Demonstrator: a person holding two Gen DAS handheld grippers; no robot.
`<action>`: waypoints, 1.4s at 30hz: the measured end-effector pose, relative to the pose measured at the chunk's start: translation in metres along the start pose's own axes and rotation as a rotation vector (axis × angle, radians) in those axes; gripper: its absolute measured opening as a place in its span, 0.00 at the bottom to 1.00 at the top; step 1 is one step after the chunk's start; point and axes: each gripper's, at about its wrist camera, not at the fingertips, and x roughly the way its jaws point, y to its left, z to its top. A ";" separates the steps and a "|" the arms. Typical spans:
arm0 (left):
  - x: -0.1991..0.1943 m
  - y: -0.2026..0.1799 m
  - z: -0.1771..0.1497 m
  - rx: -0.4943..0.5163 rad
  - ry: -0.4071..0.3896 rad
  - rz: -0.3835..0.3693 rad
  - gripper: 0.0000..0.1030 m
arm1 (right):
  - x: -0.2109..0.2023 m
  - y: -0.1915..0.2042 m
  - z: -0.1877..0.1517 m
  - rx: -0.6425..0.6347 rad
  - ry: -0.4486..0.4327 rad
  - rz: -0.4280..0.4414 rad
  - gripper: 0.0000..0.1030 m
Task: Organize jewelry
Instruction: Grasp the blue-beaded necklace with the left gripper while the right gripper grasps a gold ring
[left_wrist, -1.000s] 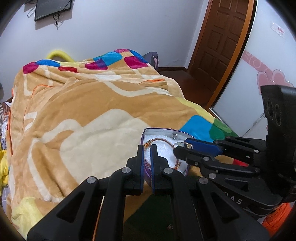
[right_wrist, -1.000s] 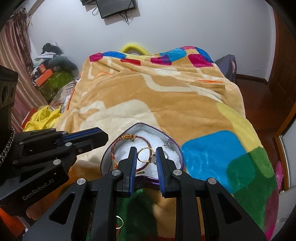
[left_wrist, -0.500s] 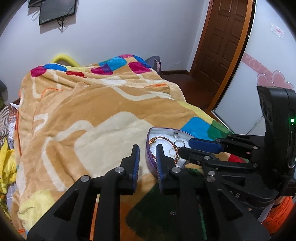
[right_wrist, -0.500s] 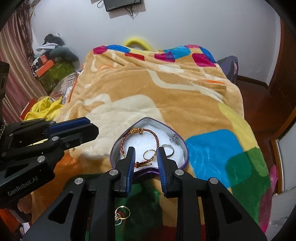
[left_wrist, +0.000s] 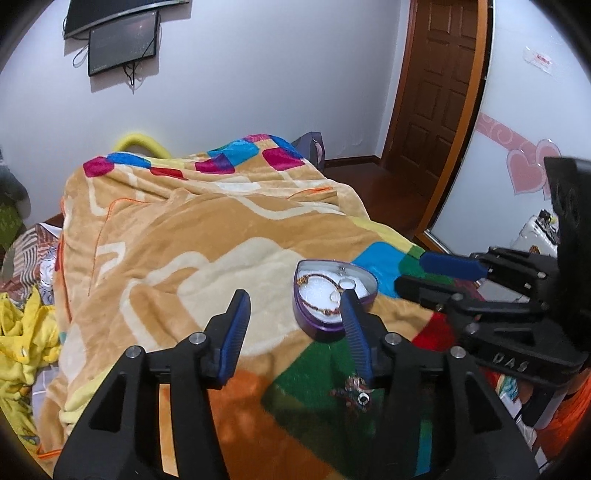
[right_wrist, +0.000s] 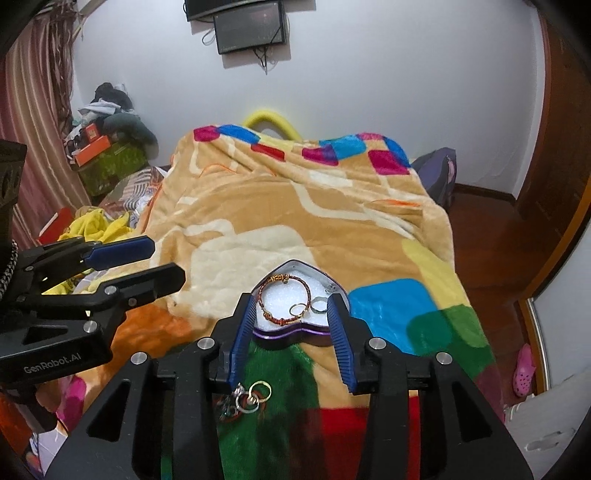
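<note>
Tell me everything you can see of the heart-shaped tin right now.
The tin is a shallow, lidless heart-shaped box with a purple, metallic-looking wall and white padding inside. It sits flat on the blanket, point toward the headboard. Inside lie a red-and-gold bracelet, a gold ring, a silver ring and a small silver piece near the right rim, too small to identify. Neither gripper holds it; the open right gripper frames it in the right wrist view.
</note>
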 end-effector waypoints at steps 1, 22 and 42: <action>-0.002 -0.002 -0.002 0.007 0.003 0.004 0.49 | -0.003 0.000 -0.002 0.001 -0.005 -0.004 0.36; 0.037 -0.024 -0.086 0.003 0.250 -0.095 0.36 | 0.012 -0.003 -0.067 0.039 0.130 -0.009 0.36; 0.001 0.009 -0.051 -0.079 0.082 -0.028 0.00 | 0.033 0.003 -0.075 0.045 0.181 0.041 0.36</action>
